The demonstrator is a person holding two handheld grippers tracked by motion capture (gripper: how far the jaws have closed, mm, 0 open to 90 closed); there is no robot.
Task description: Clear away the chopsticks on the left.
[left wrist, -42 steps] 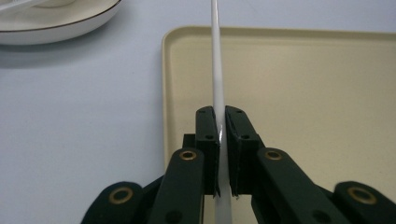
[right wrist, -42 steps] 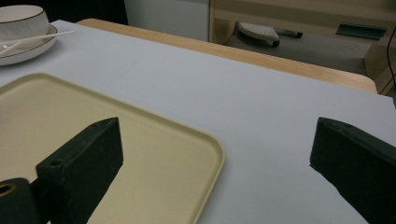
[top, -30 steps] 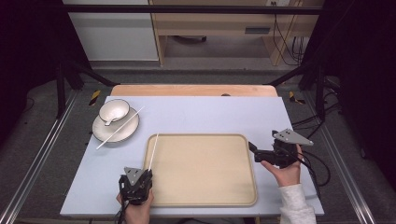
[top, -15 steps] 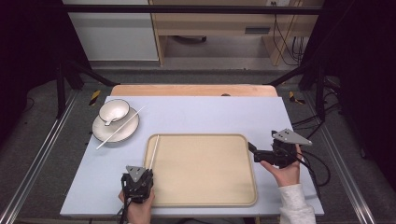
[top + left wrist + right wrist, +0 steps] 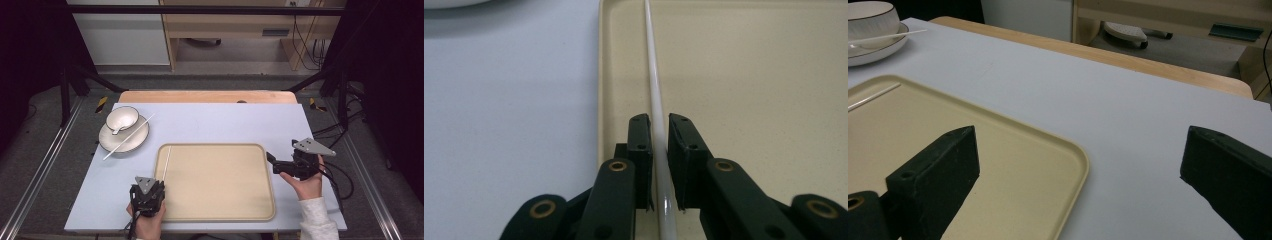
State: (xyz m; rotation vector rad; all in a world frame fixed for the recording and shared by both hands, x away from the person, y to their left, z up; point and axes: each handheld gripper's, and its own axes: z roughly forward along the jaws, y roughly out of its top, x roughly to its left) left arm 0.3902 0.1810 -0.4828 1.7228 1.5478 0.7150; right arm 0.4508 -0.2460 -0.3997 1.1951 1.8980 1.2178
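left claw (image 5: 660, 135) low over tray's (image 5: 220, 210) left edge, jaws just eased apart, barely spread round white chopstick (image 5: 655, 90) lying lengthwise in tray, slim gaps either side. second chopstick (image 5: 129, 136) across bowl (image 5: 122, 119) and plate (image 5: 125, 142) at bench's (image 5: 225, 122) far left. right claw (image 5: 1078, 175) spread wide, empty, beside tray's right rim.

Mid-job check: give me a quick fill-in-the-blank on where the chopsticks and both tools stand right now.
One thin white chopstick lies in the beige plastic tray along its ____ edge.
The left tool has it between its jaws, which have just been ____.
The other white chopstick rests across the white ____.
The right tool holds ____.

Missing: left; opening; plate; nothing
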